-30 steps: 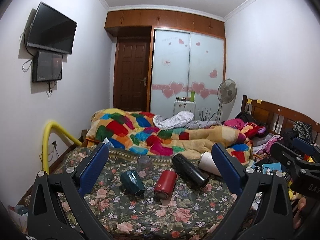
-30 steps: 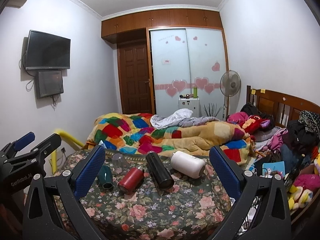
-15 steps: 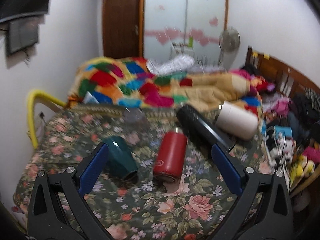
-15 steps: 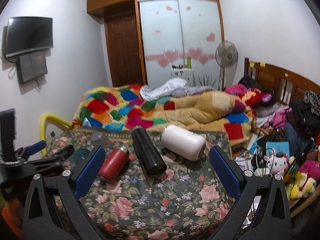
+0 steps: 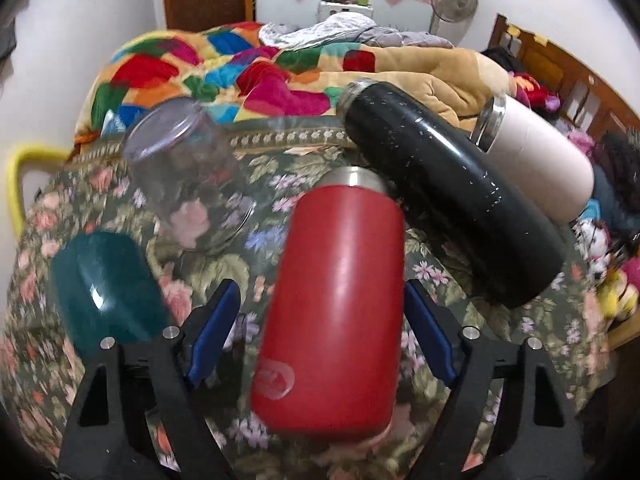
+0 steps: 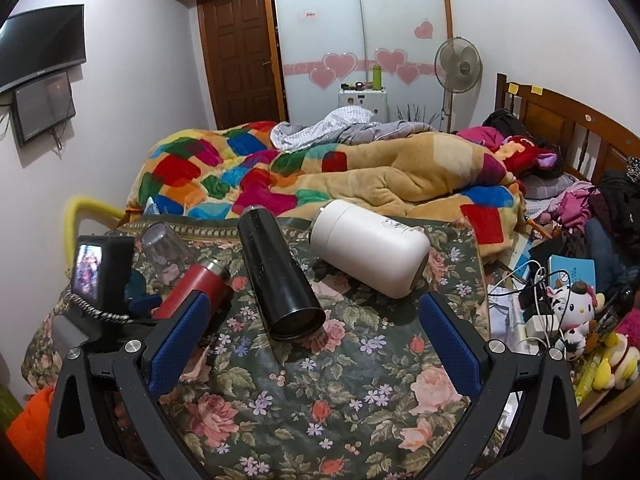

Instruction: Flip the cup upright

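Note:
Several cups lie on their sides on a floral cloth (image 6: 320, 392). A red cup (image 5: 336, 304) lies between the open jaws of my left gripper (image 5: 320, 336); its blue pads (image 5: 212, 332) stand apart from its sides. A teal cup (image 5: 104, 288), a clear glass cup (image 5: 188, 184), a black flask (image 5: 452, 200) and a white cup (image 5: 540, 160) lie around it. In the right wrist view my right gripper (image 6: 316, 348) is open and empty, just short of the black flask (image 6: 280, 276); the white cup (image 6: 368, 252) lies beyond, the red cup (image 6: 192, 288) to the left.
A colourful quilt (image 6: 320, 176) is piled on the bed behind the cloth. Cables, toys and a blue book (image 6: 568, 280) crowd the right side. A yellow tube (image 6: 80, 212) stands at the left. The left gripper's camera unit (image 6: 100, 276) shows at the left.
My left gripper has moved forward and down so the red cup now lies between its jaws. My right gripper has moved closer to the black flask.

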